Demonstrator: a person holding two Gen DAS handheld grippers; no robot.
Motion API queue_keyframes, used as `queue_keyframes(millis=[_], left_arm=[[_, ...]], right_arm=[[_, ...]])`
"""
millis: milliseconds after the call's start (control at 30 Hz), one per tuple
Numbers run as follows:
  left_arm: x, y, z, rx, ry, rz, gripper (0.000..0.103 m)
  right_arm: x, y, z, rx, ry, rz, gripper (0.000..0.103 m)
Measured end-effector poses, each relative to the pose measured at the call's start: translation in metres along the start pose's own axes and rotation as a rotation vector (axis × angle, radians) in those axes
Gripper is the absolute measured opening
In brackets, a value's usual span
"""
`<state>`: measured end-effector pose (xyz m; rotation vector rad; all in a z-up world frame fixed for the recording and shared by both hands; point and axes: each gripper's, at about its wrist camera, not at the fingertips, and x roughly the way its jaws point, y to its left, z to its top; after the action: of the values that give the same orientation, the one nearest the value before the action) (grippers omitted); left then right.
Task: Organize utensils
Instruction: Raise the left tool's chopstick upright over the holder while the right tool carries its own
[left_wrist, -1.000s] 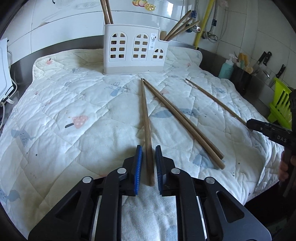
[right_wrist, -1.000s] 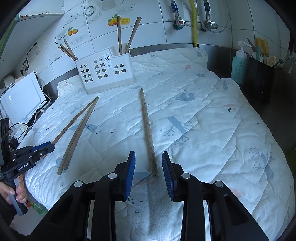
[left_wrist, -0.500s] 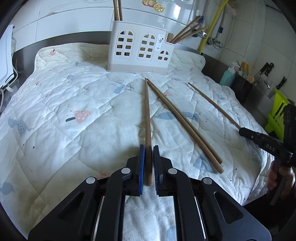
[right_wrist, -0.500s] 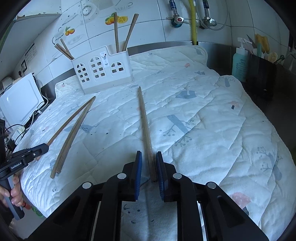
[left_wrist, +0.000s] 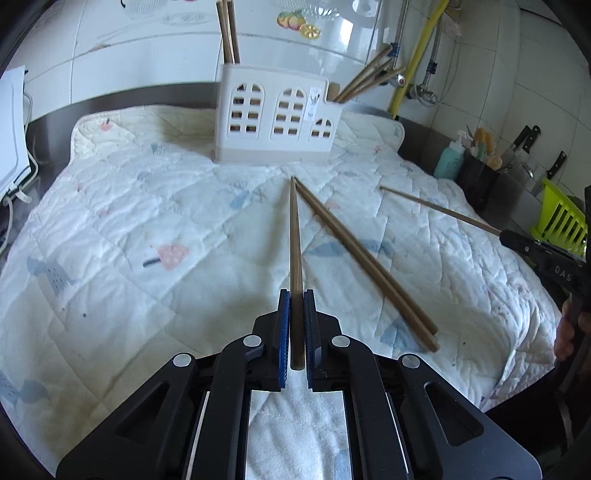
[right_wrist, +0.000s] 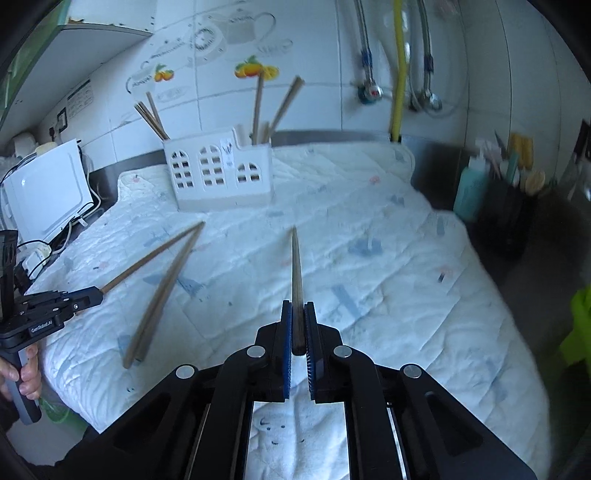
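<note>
My left gripper (left_wrist: 295, 295) is shut on the thick end of a long wooden chopstick (left_wrist: 295, 236), which points toward the white plastic utensil holder (left_wrist: 275, 118) at the back of the quilted mat. My right gripper (right_wrist: 297, 308) is shut on another wooden chopstick (right_wrist: 296, 266), lifted and pointing toward the same holder (right_wrist: 218, 177). A pair of chopsticks (left_wrist: 362, 258) lies on the mat right of the left gripper; it also shows in the right wrist view (right_wrist: 162, 291). The holder has several chopsticks standing in its end compartments.
The white quilted mat (left_wrist: 129, 240) covers a counter. A white appliance (right_wrist: 44, 192) with cables stands at the left. A teal bottle (right_wrist: 469, 192), a dark utensil caddy (right_wrist: 506, 218), knives (left_wrist: 524, 142) and a green rack (left_wrist: 561, 218) line the right side.
Both grippers have closed on their chopsticks, which lay between open jaws a second ago. Both chopsticks are now lifted off the mat, the right one more clearly, and the views have tilted upward.
</note>
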<state>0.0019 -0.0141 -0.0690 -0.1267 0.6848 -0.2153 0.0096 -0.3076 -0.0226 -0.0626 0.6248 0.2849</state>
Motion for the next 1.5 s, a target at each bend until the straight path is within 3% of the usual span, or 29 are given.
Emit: queue_keyframes(millis=[167, 433, 733, 867, 1167, 1500], left_arm=[[-0.019, -0.001, 0.019, 0.031, -0.057, 0.000, 0.006], [-0.034, 0.006, 0.056, 0.032, -0.119, -0.011, 0.006], [-0.043, 0.012, 0.096, 0.047, -0.157, -0.018, 0.005], [-0.045, 0.011, 0.110, 0.059, -0.172, -0.027, 0.005], [-0.042, 0.014, 0.134, 0.068, -0.184, -0.035, 0.005], [-0.052, 0.006, 0.163, 0.103, -0.235, -0.044, 0.005]], right_arm=[[-0.024, 0.004, 0.032, -0.061, -0.066, -0.010, 0.006], [-0.042, 0.006, 0.095, -0.107, -0.139, 0.047, 0.006], [-0.047, 0.013, 0.185, -0.129, -0.169, 0.185, 0.006], [-0.043, 0.029, 0.222, -0.186, -0.198, 0.196, 0.006], [0.008, 0.056, 0.279, -0.218, -0.175, 0.164, 0.006], [0.086, 0.048, 0.291, -0.116, -0.047, 0.176, 0.007]])
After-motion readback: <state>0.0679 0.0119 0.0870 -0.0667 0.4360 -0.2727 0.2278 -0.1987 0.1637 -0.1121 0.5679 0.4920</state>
